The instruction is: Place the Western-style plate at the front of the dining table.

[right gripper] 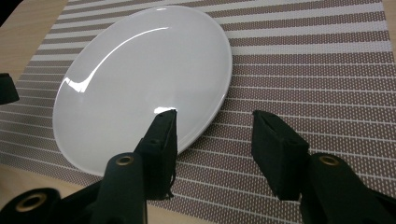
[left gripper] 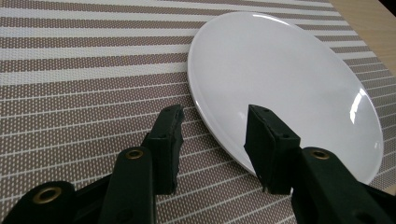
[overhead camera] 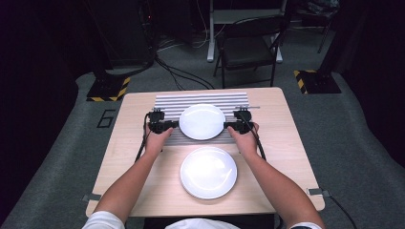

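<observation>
A round, glossy white plate (overhead camera: 202,121) lies flat, face up, on a striped grey-and-brown woven placemat (overhead camera: 200,101) at the far middle of the light wooden table (overhead camera: 119,143). Being round, it has no long axis and points no particular way.

The left gripper (overhead camera: 175,125) is at its left rim and the right gripper (overhead camera: 228,126) at its right rim, each aimed inward toward the plate's centre. In both gripper views the black jaws stand apart, straddling the rim with a visible gap and pressing on nothing: released, not grasping.

A second round white plate (overhead camera: 208,171) sits on the bare table nearer the person, just in front of the placemat.
</observation>
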The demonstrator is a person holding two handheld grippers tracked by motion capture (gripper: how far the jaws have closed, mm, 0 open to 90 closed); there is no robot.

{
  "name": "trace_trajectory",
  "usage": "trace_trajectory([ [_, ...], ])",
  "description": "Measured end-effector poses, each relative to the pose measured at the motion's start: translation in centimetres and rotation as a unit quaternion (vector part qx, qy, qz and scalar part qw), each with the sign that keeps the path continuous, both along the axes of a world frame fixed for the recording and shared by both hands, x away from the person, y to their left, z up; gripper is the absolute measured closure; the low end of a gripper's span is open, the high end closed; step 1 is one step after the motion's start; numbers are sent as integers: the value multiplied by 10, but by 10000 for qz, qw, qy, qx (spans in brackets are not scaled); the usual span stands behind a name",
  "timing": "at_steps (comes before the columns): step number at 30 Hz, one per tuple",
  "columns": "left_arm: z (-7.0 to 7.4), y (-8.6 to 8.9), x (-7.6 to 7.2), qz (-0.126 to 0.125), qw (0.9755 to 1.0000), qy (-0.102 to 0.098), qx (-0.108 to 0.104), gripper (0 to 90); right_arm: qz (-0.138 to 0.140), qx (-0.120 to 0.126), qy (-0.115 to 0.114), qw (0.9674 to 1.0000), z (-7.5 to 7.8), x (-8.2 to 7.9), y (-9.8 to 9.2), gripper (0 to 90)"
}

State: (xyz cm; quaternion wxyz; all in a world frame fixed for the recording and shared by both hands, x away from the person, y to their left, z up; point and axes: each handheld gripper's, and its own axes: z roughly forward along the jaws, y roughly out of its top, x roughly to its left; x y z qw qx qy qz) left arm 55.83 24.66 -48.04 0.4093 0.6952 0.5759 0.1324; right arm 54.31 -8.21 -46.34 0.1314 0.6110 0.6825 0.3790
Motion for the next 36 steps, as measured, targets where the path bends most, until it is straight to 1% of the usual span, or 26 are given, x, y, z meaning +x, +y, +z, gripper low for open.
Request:
trace_trajectory([
  [3,4,3,-6,-26,10000,-61,-34,558,69,-72,31,9999,1,-5,-2,503],
  [6,6,7,-11,-57,9999,-84,-45,558,129,-19,-52,9999,3,-10,-3,500],
  [8,7,9,-14,-59,9999,-103,-80,558,159,4,-46,9999,3,-12,-3,500],
  [10,7,12,-15,-53,9999,-100,-65,559,174,-10,-40,9998,3,-15,-3,500],
  [12,7,14,-17,-5,9999,-85,-110,559,193,-49,-60,9998,2,-17,-4,500],
  [14,7,15,-20,20,9999,-91,-95,558,187,-11,-13,9998,2,-20,-4,499],
  [15,6,16,-21,31,9999,-102,-93,558,201,-11,-26,9998,2,-21,-4,499],
  [16,7,17,-22,16,10000,-59,-64,558,198,11,-52,9998,3,-23,-5,498],
  [21,9,20,-31,-32,9998,-135,-106,557,249,77,-71,9996,4,-31,-7,495],
  [22,9,21,-33,-59,9998,-155,-82,557,267,77,-70,9996,4,-33,-7,494],
  [23,10,21,-35,-64,9998,-144,-90,557,291,76,-92,9995,4,-35,-8,493],
  [25,10,22,-39,-99,9997,-179,-101,557,313,104,-63,9994,3,-39,-9,489],
  [27,11,22,-43,-179,9997,-136,-27,554,318,121,-94,9994,2,-43,-11,488],
  [28,11,21,-45,-195,9997,-165,-7,553,310,145,-59,9994,2,-46,-12,487],
  [29,11,21,-48,-197,9996,-205,-46,554,307,164,-77,9994,0,-47,-14,486],
  [31,11,21,-52,-205,9995,-221,-68,553,298,193,-63,9993,-3,-50,-16,486],
  [36,7,20,-62,-278,9994,-208,-19,553,241,321,-10,9992,-7,-58,-23,483],
])
